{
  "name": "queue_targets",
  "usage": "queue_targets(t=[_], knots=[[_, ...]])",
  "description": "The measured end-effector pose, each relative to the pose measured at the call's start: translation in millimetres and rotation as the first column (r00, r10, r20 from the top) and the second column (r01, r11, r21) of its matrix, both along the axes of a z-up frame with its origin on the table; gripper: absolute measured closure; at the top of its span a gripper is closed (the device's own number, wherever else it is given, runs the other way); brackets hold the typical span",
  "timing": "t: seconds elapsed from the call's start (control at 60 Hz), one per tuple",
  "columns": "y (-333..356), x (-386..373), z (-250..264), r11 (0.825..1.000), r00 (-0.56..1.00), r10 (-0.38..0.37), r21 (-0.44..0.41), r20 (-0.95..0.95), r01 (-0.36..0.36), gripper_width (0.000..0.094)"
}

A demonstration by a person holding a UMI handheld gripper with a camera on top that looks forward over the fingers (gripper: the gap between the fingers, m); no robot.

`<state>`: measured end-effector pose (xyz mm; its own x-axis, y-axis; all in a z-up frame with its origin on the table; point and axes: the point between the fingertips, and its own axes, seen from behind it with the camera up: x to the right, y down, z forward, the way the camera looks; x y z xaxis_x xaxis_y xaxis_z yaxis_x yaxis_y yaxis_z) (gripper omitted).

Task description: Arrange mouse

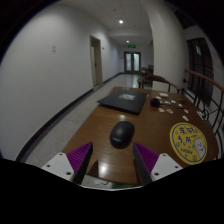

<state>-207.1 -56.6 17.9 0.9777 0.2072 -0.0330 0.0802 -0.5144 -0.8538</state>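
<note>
In the gripper view, the claw sits at the bottom of the frame with its two fingers spread wide, released and grasping nothing. The purple pads face each other across a broad gap, one at lower left and one at lower right.

The black mouse lies on the brown wooden bench just below the middle of the frame. It is just ahead of the fingertips, in line with the gap between them and slightly nearer the right finger. Neither finger touches it; it rests on the bench by its own weight.

Beyond the mouse, toward the centre of the frame, a dark flat laptop lies closed on the bench. At lower right, beside the right finger, a round yellow mat with dark printed characters lies flat on the wood. Further back on the right, small pale objects are scattered across the bench; they are too small to identify.

The upper left and upper middle of the frame show a long corridor with pale walls and a light floor, ending at a double door under ceiling lights. A reddish railing runs along the right side.
</note>
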Motion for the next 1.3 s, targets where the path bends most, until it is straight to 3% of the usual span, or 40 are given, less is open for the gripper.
queue_targets(t=[0.183, 0.283, 0.333, 0.367, 0.533, 0.617, 0.717, 0.8, 0.85, 0.933, 1.017, 1.15, 1.3], knots=[[52.3, 12.6, -34.8, 0.996, 0.999, -0.039, -0.085, 0.011, 0.04, 0.0111], [78.0, 14.8, -37.1, 0.998, 0.998, -0.027, -0.059, 0.049, 0.029, 0.0134], [83.9, 9.5, -36.0, 0.998, 0.999, -0.017, -0.061, 0.045, 0.02, 0.021], [85.3, 11.6, -37.0, 0.998, 0.999, -0.019, -0.064, 0.049, 0.022, 0.0361], [88.0, -0.2, -35.0, 0.995, 0.997, 0.072, -0.063, -0.001, -0.071, 0.057], [79.3, 0.9, -27.8, 0.991, 0.993, 0.12, -0.065, -0.012, -0.121, 0.0593], [72.4, 28.9, 44.7, 0.992, 0.994, 0.099, 0.082, -0.037, -0.096, 0.0593], [52.6, 65.9, 131.7, 0.965, 0.993, 0.111, 0.244, -0.05, -0.095, 0.0595], [47.1, 98.9, 175.8, 0.946, 0.995, 0.081, 0.319, -0.05, -0.061, 0.0595], [33.0, 166.7, 194.0, 0.93, 0.999, -0.005, 0.368, -0.053, 0.024, 0.0596], [36.1, 224.1, 168.6, 0.946, 0.994, -0.079, 0.308, -0.072, 0.098, 0.0597], [46.6, 271.0, 63.2, 0.98, 0.987, -0.154, 0.117, -0.055, 0.159, 0.0597], [53.7, 293.5, -10.7, 0.98, 0.979, -0.197, -0.016, -0.045, 0.196, 0.0595]])
